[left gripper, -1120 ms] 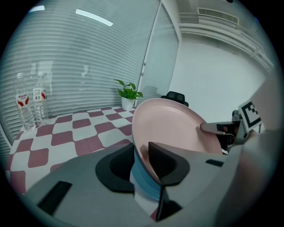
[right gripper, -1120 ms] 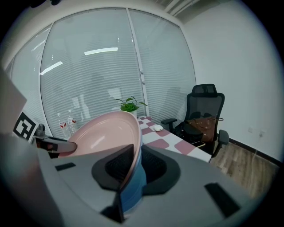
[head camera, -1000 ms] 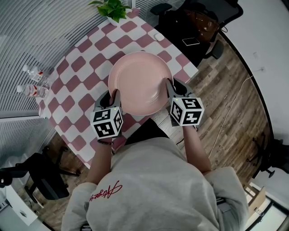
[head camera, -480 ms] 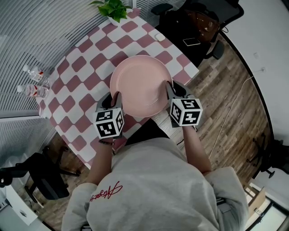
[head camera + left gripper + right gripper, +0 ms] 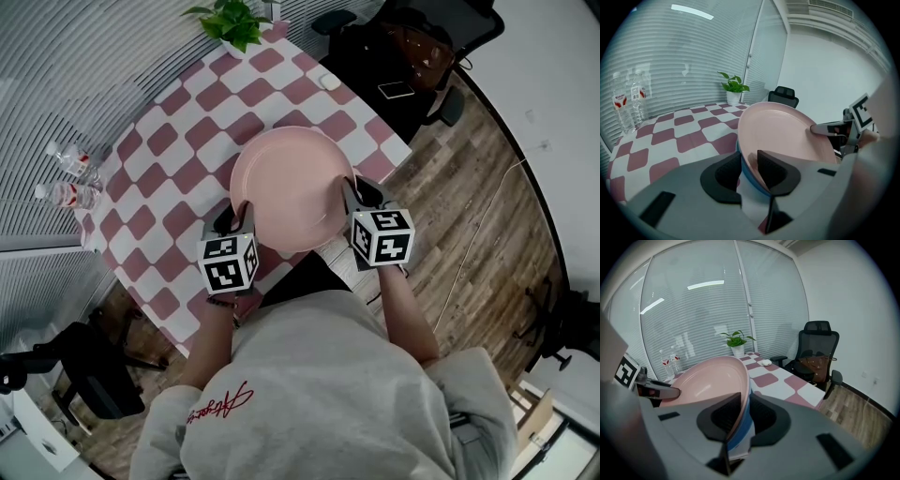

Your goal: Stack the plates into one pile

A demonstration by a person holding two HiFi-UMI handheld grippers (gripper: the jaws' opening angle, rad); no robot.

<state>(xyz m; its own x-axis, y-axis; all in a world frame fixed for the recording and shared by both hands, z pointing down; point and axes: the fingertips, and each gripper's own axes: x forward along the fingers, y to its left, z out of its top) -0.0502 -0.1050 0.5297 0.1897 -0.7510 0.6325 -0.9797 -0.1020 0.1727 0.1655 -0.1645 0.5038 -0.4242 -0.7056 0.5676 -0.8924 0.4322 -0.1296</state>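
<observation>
Pink plate sits nested in a blue plate, whose rim shows only as a thin band under the pink one. The pair is held over the near side of the checkered table. The left gripper pinches both rims together at the stack's left edge, and the right gripper clamps them the same way at the opposite edge. At the table's far end a small plant stands in its white pot, and two bottles stand near the left edge.

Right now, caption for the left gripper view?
Left gripper and right gripper clamp the plate stack over checkered table.
</observation>
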